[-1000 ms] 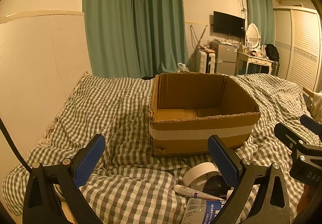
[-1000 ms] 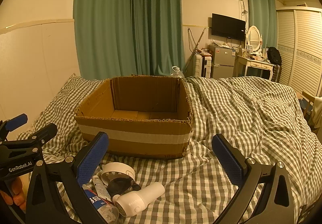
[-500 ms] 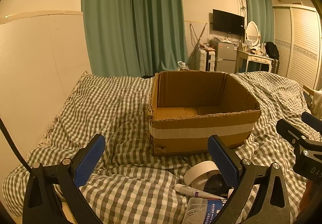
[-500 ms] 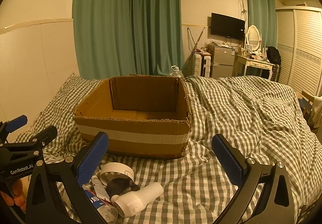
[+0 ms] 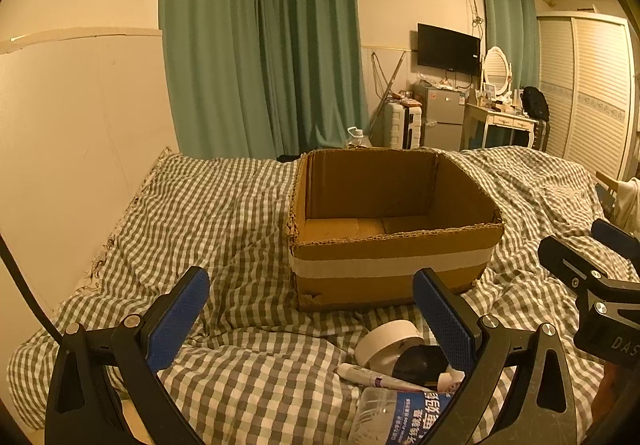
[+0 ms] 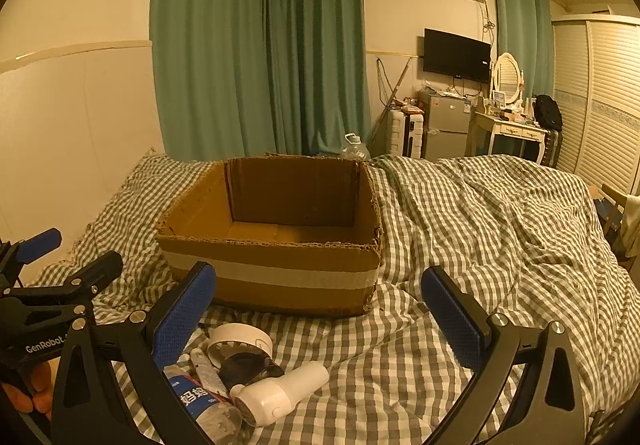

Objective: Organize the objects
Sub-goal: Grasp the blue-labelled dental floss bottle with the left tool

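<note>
Centrally in both views, an open cardboard box [image 5: 394, 245] [image 6: 276, 245] sits on the checked bedspread [image 5: 224, 213] [image 6: 480, 229]. Below it in the frame lie a tape roll [image 5: 386, 341] [image 6: 240, 339], a small tube [image 5: 376, 379], a water bottle [image 5: 396, 419] [image 6: 202, 401] and a white handheld device [image 6: 282, 393], clustered together. The left gripper [image 5: 310, 321] and the right gripper [image 6: 318, 315] both have their fingers spread wide, holding nothing, above the bedspread.
</note>
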`<state>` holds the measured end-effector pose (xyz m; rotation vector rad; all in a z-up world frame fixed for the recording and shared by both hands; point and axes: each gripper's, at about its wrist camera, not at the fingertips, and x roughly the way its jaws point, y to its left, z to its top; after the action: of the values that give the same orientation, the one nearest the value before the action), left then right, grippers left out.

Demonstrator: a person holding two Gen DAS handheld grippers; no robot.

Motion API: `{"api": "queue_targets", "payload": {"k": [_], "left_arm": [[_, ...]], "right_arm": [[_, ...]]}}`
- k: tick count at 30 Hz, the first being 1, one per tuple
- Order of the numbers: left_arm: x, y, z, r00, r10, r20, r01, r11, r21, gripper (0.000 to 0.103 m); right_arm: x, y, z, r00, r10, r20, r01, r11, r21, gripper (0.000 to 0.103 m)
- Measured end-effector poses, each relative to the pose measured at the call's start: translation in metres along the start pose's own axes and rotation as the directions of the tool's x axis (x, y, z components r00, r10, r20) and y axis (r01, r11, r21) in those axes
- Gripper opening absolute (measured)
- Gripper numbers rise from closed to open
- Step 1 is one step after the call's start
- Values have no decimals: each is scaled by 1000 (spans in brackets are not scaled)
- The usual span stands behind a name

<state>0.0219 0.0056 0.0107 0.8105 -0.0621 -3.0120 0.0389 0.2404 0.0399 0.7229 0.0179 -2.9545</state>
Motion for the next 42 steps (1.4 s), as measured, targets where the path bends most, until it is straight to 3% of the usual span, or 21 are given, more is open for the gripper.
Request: {"api": "queue_targets", "payload": {"k": [9,17,19,22,25,28,33,37,40,42], "left_arm": [[-12,3,-23,998,27,-53,-24,998,52,103],[-6,12,-65,989,59,-136,-45,994,102,103],[-9,11,-71,988,41,-147,-28,995,92,103],[-13,1,-76,988,-28,-149,42,995,90,103],[-18,-23,-80,979,-130,-156,149,982,118,103],[-17,-47,-88,969,-178,-173,206,965,162,103],[5,-68,-107,962,-164,-220,211,954,211,103],[25,-67,-117,969,-99,-225,154,958,240,103],[39,-62,-118,963,-136,-234,187,960,208,103],[51,-58,-119,947,-171,-272,224,958,179,103]], "right_arm": [[-18,6,-4,999,14,-29,-15,1000,-19,103],[-9,29,-41,981,103,-166,-108,994,-24,103],[-1,32,-51,973,108,-202,-115,993,-22,103],[14,25,-60,966,52,-251,-55,998,-4,102],[16,9,-59,968,15,-249,-7,999,32,103],[15,-13,-52,971,-12,-237,31,997,75,103],[16,-35,-47,971,-26,-237,58,990,131,103],[23,-35,-50,969,4,-247,35,988,153,103],[28,-31,-54,967,14,-255,23,990,143,103],[30,-29,-55,965,16,-262,21,990,138,103]]}}
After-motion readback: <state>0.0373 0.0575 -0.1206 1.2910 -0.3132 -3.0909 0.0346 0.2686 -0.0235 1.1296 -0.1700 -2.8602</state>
